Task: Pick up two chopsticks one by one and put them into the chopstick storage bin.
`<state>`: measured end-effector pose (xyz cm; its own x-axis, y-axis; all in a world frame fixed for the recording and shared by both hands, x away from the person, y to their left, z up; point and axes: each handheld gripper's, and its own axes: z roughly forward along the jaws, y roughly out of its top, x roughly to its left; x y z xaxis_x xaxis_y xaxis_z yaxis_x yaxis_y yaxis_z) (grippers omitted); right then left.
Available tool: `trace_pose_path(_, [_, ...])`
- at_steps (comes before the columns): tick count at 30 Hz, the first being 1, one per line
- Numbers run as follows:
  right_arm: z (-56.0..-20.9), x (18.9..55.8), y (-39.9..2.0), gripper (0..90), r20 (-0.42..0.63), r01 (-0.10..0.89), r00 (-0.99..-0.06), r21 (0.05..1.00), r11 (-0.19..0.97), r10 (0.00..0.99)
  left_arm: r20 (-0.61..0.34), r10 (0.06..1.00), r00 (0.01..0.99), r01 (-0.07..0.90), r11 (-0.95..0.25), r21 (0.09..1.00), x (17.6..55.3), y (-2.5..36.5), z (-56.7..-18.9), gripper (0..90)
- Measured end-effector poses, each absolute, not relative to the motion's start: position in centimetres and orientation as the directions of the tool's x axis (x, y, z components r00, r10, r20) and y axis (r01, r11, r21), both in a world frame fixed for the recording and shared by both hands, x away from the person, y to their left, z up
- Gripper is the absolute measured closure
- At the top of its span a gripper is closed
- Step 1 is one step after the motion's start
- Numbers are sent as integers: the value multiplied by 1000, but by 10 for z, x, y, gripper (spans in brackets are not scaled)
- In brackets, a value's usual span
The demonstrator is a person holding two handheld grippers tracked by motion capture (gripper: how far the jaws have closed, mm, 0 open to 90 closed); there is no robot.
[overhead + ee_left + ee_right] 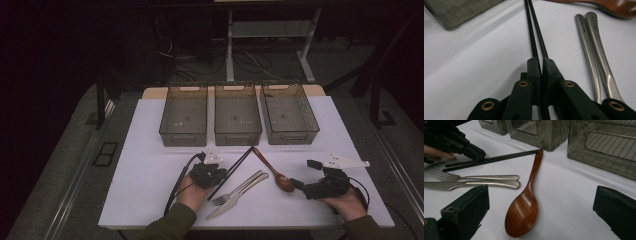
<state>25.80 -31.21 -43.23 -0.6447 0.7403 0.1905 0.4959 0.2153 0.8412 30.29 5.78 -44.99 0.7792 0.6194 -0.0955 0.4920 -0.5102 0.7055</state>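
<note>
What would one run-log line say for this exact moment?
left gripper: shut on black chopsticks | right gripper: open, near wooden spoon | fork, knife: on table | three bins: empty

Bare table (150, 175) left of chopsticks (235, 170); fork (239, 188), knife (235, 197) right.

Wearing olive-green sleeves (170, 222) at the lower edge of the high view. Showing two black grippers, left gripper (218, 172) and right gripper (302, 175), each carrying a grey three-cornered plate (346, 162) and trailing a black cable (176, 187). Displaying brass-ringed screws (523, 83) along matte black jaws in the left gripper view.
</note>
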Motion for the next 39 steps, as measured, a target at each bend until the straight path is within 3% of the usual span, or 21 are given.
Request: trace_pose_path(39, [-432, 258, -313, 0, 195, 497, -644, 841, 212, 740, -114, 567, 815, 461, -518, 720, 304, 75, -436, 855])
